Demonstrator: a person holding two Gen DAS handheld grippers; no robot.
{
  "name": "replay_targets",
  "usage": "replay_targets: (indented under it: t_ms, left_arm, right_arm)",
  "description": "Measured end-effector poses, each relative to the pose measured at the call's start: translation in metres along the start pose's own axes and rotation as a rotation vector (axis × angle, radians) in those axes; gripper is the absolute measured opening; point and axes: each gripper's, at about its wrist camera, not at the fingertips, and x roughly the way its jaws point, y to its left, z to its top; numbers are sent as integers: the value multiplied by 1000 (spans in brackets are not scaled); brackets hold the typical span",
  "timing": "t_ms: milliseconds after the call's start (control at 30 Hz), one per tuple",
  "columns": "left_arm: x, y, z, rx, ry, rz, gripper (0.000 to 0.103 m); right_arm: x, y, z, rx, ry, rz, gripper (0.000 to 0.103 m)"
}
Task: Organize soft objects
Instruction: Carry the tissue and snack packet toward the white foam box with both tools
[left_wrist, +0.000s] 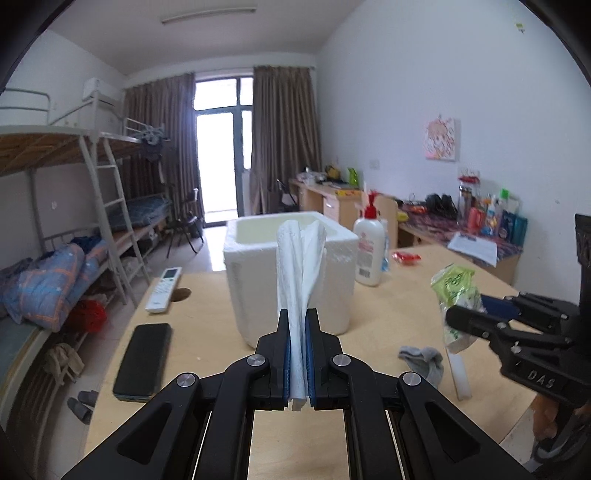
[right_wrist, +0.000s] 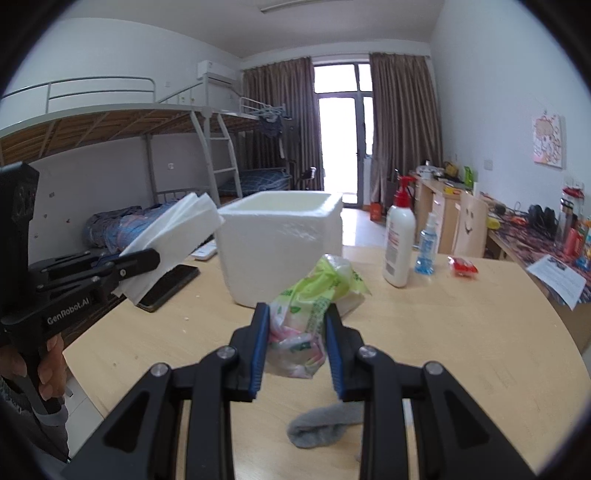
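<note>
My left gripper (left_wrist: 298, 314) is shut on a folded white tissue (left_wrist: 300, 266) that stands up between its blue pads, just in front of a white foam box (left_wrist: 258, 280). In the right wrist view that tissue (right_wrist: 177, 236) shows at the left in the left gripper (right_wrist: 147, 260), left of the foam box (right_wrist: 280, 251). My right gripper (right_wrist: 297, 314) is shut on a green and pink tissue pack (right_wrist: 306, 314), lifted above the table. In the left wrist view the pack (left_wrist: 456, 291) hangs at the right in the right gripper (left_wrist: 465, 317). A grey sock (right_wrist: 325, 424) lies on the table below the pack.
On the wooden table (left_wrist: 388, 317) lie a remote (left_wrist: 163, 290), a black phone (left_wrist: 143, 362), a lotion bottle (left_wrist: 369, 251), a small blue bottle (right_wrist: 426, 247), a red packet (left_wrist: 406, 257) and a white strip (left_wrist: 459, 376). Bunk beds (left_wrist: 74, 221) stand left, cluttered desks (left_wrist: 461, 229) right.
</note>
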Motion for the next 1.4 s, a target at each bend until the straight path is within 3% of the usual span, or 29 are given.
replay_targets:
  t_ms: [700, 1400]
  left_arm:
    - [-23, 40, -1, -91, -68, 80, 7]
    - [-10, 44, 22, -82, -65, 26, 7]
  right_arm:
    - [20, 60, 30, -135, -36, 136, 33]
    - [23, 50, 55, -119, -50, 78, 33]
